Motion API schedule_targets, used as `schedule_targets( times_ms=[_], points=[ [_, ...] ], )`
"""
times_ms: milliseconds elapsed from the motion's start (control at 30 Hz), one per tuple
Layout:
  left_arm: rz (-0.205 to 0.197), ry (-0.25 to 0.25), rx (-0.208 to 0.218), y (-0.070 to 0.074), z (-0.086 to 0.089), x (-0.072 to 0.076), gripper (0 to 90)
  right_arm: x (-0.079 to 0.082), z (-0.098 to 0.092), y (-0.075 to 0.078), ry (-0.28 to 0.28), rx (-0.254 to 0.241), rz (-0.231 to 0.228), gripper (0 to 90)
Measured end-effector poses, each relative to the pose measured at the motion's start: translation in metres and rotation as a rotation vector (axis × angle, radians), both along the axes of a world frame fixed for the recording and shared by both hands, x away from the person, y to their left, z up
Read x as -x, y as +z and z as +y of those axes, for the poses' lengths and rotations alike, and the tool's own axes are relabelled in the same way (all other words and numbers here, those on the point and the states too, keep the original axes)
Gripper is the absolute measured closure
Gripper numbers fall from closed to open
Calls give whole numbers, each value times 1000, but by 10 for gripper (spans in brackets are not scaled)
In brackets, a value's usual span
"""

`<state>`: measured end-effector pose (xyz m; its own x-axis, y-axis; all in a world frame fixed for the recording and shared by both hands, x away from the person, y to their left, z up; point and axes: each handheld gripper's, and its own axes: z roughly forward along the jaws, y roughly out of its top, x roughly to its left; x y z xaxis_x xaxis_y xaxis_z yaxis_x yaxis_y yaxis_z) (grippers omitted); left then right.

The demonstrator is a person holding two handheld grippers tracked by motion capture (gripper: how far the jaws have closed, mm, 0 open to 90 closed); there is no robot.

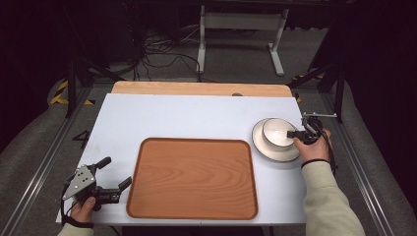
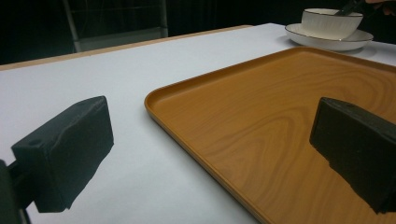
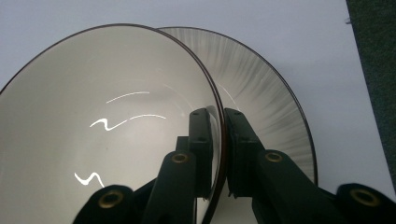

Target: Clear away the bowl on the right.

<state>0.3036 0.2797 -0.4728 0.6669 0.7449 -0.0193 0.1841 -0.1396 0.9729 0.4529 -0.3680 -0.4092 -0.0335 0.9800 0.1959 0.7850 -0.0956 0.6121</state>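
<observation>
A white bowl with a dark rim stands on a white plate at the table's right side. My right gripper is shut on the bowl's near-right rim. In the right gripper view one jaw sits inside the bowl and the other outside, above the plate, with the right gripper clamped across the rim. A wooden tray lies bare at the table's middle front. My left gripper is open at the tray's left edge, its jaws wide apart. In the left gripper view the tray's corner lies between the left gripper's jaws.
The white table top has a wooden strip along its far edge. Dark floor starts close to the plate's right. Far off in the left gripper view stand the bowl and plate. A white desk frame and cables lie beyond.
</observation>
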Motion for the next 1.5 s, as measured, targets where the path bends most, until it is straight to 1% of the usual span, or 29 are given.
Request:
schedule_targets(
  times_ms=[200, 267, 300, 333, 433, 600, 667, 933, 1133, 1233, 1500],
  points=[
    [2, 2, 0, 0, 0, 0, 2, 1, 0, 1, -21, -19, 4, 828],
    [1, 1, 2, 0, 0, 0, 2, 1, 0, 3, -34, -37, 9, 825],
    [2, 1, 2, 0, 0, 0, 2, 1, 0, 5, -38, -56, 9, 818],
    [1, 1, 3, 0, 0, 0, 2, 1, 0, 7, -38, -57, 13, 817],
    [-1, -1, 1, 0, 0, 0, 2, 1, 2, 12, -45, -42, 19, 816],
    [0, -1, 1, 0, 0, 0, 2, 4, 4, 23, -40, -82, 6, 816],
    [0, -1, 2, 0, 0, 0, 2, 4, 5, 28, -41, -79, -2, 816],
    [0, 0, 2, 0, 0, 0, 2, 9, 7, 46, -31, -73, -8, 807],
    [1, -1, -2, 0, 0, 0, 2, 13, 11, 58, -19, -66, -29, 801],
    [0, -1, -6, 0, -2, 0, 2, 15, 11, 62, -15, -62, -33, 798],
    [1, -1, -6, 0, -1, 0, 2, 21, 12, 71, -6, -68, -45, 795]
  ],
)
